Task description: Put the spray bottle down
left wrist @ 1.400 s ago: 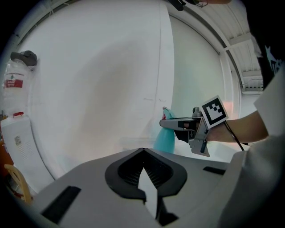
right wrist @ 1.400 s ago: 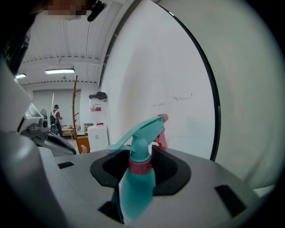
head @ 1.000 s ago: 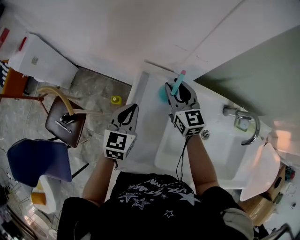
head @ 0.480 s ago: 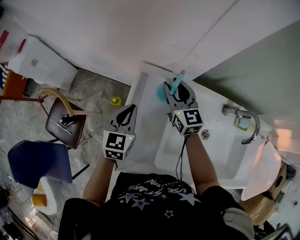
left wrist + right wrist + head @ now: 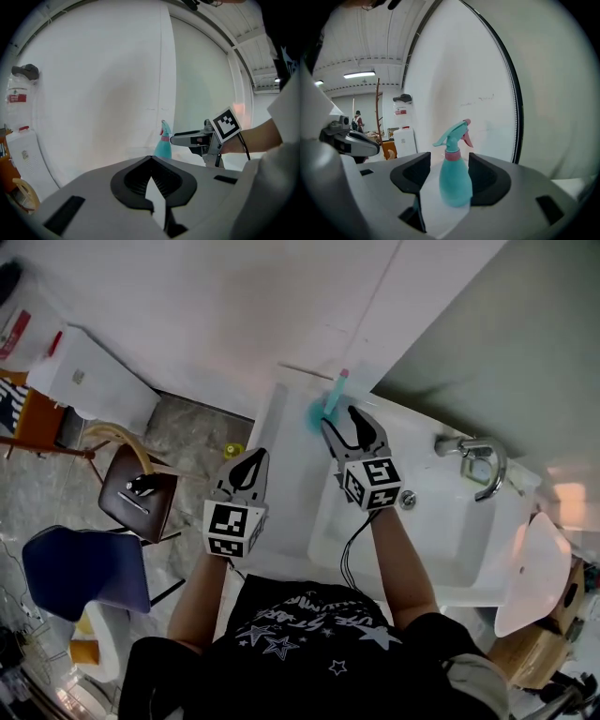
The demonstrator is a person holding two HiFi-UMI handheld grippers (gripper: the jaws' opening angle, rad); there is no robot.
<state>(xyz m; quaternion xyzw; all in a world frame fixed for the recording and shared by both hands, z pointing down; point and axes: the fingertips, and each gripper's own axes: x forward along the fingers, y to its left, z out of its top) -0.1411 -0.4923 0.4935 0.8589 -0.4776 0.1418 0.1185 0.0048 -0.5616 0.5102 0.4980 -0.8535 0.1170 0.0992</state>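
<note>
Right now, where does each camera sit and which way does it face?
Head view: person's head, facing steeply down at the sink; left gripper, right gripper and forearms show.
Left gripper view: along its shut jaws toward the wall; right gripper shows.
Right gripper view: along its opening jaws, spray bottle between them.
All share that spray bottle.

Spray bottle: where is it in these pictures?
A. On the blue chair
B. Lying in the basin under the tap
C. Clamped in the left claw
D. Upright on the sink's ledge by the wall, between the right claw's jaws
D: the spray bottle stands upright on the sink's ledge by the wall, inside the right claw, whose jaws are opening and do not press on it.
</note>
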